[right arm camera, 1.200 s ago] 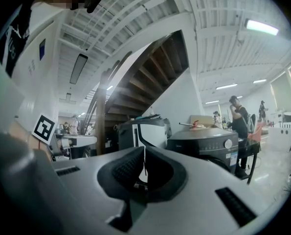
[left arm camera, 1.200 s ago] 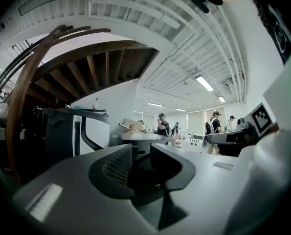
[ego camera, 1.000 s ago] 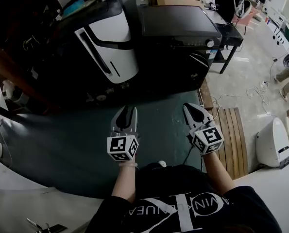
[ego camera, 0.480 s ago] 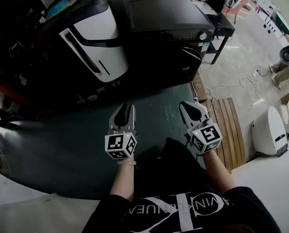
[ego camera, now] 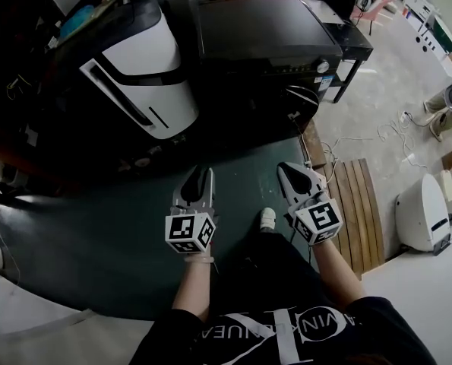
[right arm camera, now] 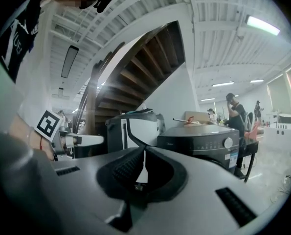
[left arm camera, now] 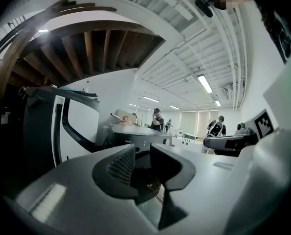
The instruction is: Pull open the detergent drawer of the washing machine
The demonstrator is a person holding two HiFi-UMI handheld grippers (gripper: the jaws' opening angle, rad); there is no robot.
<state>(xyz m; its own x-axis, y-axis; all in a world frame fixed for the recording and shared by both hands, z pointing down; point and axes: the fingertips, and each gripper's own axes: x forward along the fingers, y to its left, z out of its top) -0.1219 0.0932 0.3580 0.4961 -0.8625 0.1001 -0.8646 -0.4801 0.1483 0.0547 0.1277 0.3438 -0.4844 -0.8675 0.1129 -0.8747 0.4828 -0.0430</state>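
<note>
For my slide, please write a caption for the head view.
Left gripper and right gripper above a green mat, facing the dark washer.

Washing machine [ego camera: 265,30] ahead in all views

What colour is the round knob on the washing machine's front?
Silvery white knob on the dark washing machine; right gripper view shows it best.

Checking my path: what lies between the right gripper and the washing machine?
In the head view, just bare green mat separates right gripper from washing machine.
</note>
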